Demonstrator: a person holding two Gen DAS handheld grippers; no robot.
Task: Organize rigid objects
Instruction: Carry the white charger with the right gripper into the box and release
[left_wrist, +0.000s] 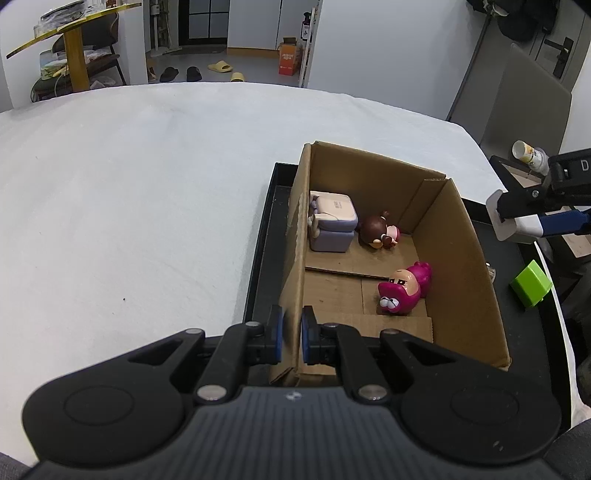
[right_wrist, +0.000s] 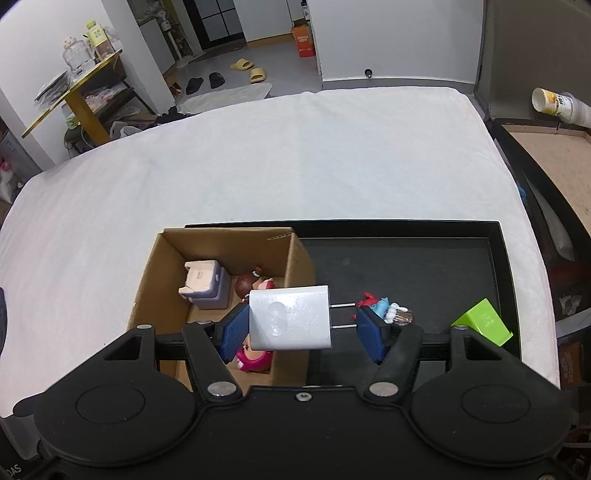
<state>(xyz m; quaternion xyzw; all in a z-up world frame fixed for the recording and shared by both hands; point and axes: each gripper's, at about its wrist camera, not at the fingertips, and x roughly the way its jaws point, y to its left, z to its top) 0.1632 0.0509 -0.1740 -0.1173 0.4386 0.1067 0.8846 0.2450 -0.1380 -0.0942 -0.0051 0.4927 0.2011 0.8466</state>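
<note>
Left wrist view: your left claw is pinching the near-left wall of the box, steadying it. The box sits in a black tray with three toys inside.

Right wrist view: your right claw grips the white charger end to end, prongs against the right pad, long axis crossways. The box opening lies just down-left of it, so that's probably the drop.

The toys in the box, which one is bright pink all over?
The doll nearest the left gripper. The other doll has brown hair.
</note>
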